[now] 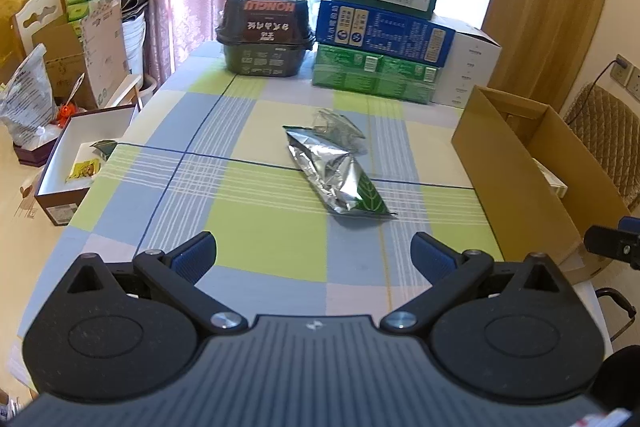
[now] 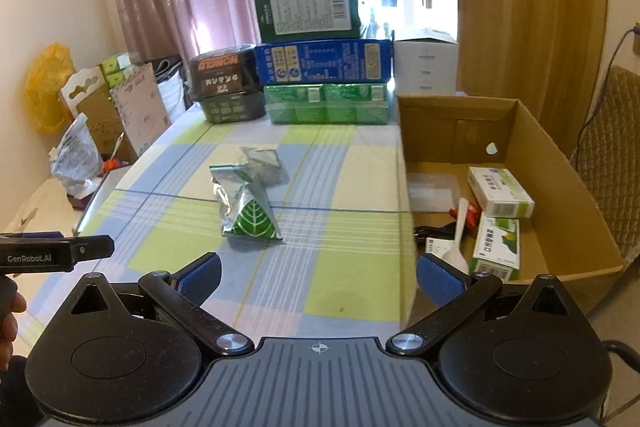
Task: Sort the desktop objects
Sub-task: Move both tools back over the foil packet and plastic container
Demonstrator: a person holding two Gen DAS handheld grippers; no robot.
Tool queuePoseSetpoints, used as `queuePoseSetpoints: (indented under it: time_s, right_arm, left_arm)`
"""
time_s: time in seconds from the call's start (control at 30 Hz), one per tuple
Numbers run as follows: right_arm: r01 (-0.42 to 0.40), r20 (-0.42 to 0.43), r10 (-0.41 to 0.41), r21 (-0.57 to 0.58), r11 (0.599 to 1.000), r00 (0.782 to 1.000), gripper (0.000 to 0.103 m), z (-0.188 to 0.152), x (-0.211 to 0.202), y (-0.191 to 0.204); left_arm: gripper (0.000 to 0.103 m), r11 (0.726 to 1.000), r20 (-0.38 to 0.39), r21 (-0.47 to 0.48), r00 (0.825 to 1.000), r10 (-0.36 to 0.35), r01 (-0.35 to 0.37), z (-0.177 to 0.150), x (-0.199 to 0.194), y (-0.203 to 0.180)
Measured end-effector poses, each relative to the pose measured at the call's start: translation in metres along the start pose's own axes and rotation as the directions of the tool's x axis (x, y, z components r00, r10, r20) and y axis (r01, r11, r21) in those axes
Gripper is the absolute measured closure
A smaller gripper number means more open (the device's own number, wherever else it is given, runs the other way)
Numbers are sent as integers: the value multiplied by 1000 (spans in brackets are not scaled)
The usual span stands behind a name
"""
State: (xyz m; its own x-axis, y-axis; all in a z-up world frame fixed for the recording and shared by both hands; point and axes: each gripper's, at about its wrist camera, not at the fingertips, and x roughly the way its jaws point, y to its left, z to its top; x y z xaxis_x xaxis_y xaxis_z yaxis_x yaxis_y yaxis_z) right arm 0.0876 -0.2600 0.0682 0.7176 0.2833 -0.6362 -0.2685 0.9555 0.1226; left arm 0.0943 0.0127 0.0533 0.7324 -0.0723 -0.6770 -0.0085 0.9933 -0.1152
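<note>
A silver foil packet with a green leaf print [image 1: 340, 175] lies on the checked tablecloth [image 1: 240, 195], with a second crumpled foil packet [image 1: 338, 125] just behind it. Both show in the right wrist view, the leaf packet [image 2: 244, 207] and the crumpled one [image 2: 262, 163]. My left gripper [image 1: 314, 255] is open and empty, short of the packets. My right gripper [image 2: 318, 277] is open and empty, near the table's front, beside the cardboard box [image 2: 560, 163]. The box holds medicine cartons [image 2: 500, 191], a white spoon [image 2: 458, 239] and small items.
Stacked green, blue and white boxes [image 1: 384, 39] and a dark noodle tub [image 1: 264, 35] stand at the table's far end. An open white box [image 1: 76, 155] with items sits off the table's left edge, amid bags and cartons. A quilted chair [image 2: 616, 147] stands right.
</note>
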Motion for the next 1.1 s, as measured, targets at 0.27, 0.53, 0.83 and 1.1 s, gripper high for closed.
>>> queuePoseSetpoints:
  time_s: [0.27,0.53,0.83,1.1]
  right_arm:
    - [-13,-7,13,-26,1000,1000,2,4,17,11]
    - [-28,13,29,-79,996,999,2,12,49,25]
    - [-55,20,56,-49,997,998,3,13,118,23]
    - [-77,-3,77,0,997,997,25,25,179,5]
  left_arm:
    - [1,1000,-14,-13,1000,2,-2,0,11,8]
    - [1,1000,-37,-28,999,4,-5,1,31,20]
    - [1,997,-76,-69,997,-22,17,14,77,33]
    - [1,997,-98,-70,994,-49,42,29,136,30]
